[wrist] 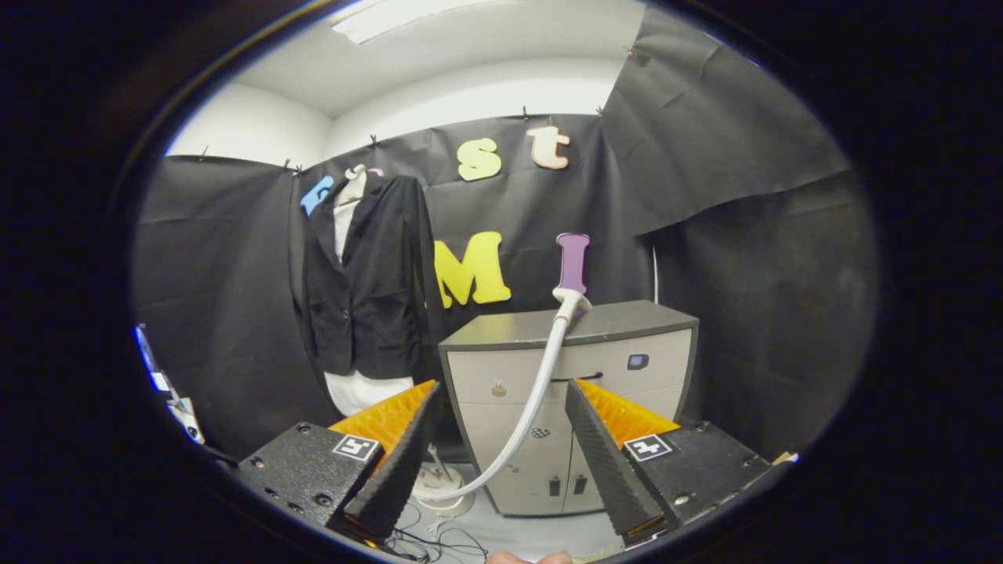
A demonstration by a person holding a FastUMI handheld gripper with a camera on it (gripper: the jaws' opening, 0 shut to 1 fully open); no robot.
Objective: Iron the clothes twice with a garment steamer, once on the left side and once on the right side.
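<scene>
- Gripper (pixel 501 454): fingers spread apart, nothing grasped.
- Steamer head (pixel 570 301) is seen resting on the cabinet (pixel 627 321) at twelve o'clock beyond the fingers; its hose (pixel 533 399) trails down between them.
- Jacket (pixel 364 290) is hung at ten o'clock against the black cloth wall (pixel 744 258).
- Risk judged: hose could be snagged or head knocked off during approach.
- Cables (pixel 439 540) noted on the floor.

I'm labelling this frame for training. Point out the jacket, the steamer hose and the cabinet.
jacket (pixel 368 305): gripper view, on its dark front panel.
steamer hose (pixel 537 395): gripper view, mid-length, between the open tongs (pixel 501 446).
cabinet (pixel 619 325): gripper view, on its top.
</scene>
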